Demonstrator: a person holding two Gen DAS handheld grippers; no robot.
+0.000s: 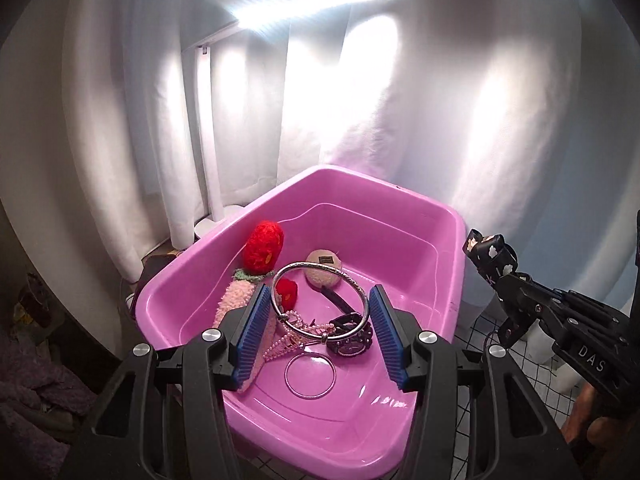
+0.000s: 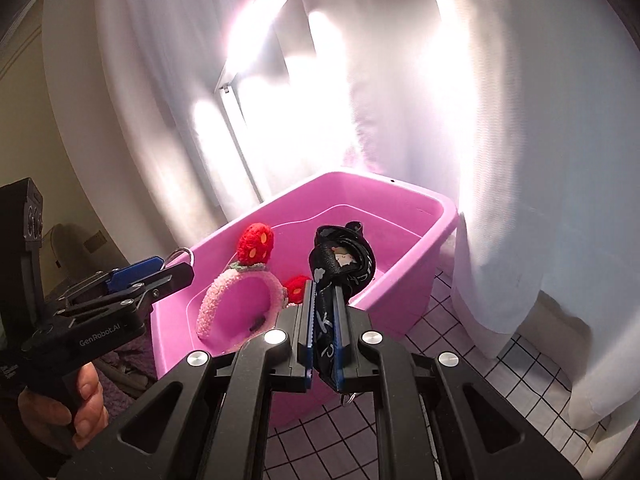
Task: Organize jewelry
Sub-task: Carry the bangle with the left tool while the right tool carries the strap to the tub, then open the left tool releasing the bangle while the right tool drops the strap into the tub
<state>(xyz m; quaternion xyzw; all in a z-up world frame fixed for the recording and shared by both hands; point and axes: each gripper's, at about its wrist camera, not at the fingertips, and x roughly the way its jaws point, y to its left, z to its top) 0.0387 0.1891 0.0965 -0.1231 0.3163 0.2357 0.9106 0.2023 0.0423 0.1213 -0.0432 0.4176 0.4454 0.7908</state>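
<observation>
A pink tub (image 1: 420, 208) holds a fuzzy pink headband with red strawberries (image 1: 262, 246), a round beige puff (image 1: 324, 274), a dark watch (image 1: 352, 342), pink beads (image 1: 294, 326) and a thin ring (image 1: 310, 376). My left gripper (image 1: 320, 316) holds a silver bangle (image 1: 362, 294) between its blue pads above the tub. My right gripper (image 2: 324, 320) is shut on a black printed strap (image 2: 340, 256) at the tub's near right rim (image 2: 400, 284); it also shows in the left wrist view (image 1: 490, 254).
A lit white desk lamp (image 1: 208, 140) stands behind the tub against white curtains (image 1: 440, 100). The tub sits on a white cloth with a black grid (image 2: 460, 340). Purple fabric (image 1: 36, 392) lies at the left.
</observation>
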